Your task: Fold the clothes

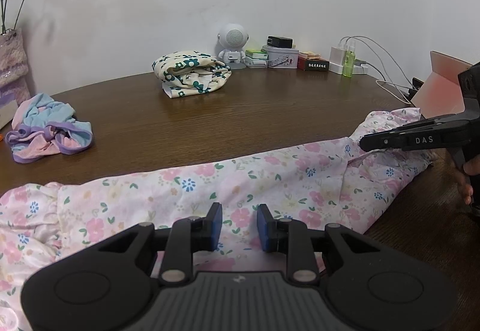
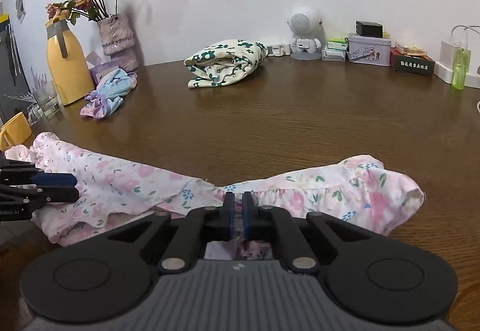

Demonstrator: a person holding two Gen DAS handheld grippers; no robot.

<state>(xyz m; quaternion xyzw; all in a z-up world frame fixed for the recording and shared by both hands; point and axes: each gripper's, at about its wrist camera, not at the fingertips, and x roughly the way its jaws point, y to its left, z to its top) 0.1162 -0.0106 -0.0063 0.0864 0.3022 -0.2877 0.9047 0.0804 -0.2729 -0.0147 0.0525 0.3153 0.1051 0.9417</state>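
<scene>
Pink floral garment (image 1: 210,196) stretches across the near edge of the brown bench (image 1: 255,121) in the left wrist view, and the left gripper (image 1: 240,224) hovers over it, jaws parted, nothing between them. Right gripper (image 1: 390,140) reaches in from the right, touching the cloth near its ruffled end. Over to the right wrist view: right gripper (image 2: 238,211), jaws narrow, pinching the garment's gathered seam. Folded green-flowered cloth (image 2: 228,65) sits well behind.

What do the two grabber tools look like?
Both are black plastic. The left tool has blue pads on its fingers and a ribbed grey body. The right tool looks alike, and in the left view its side says "DAS" in white.
</scene>
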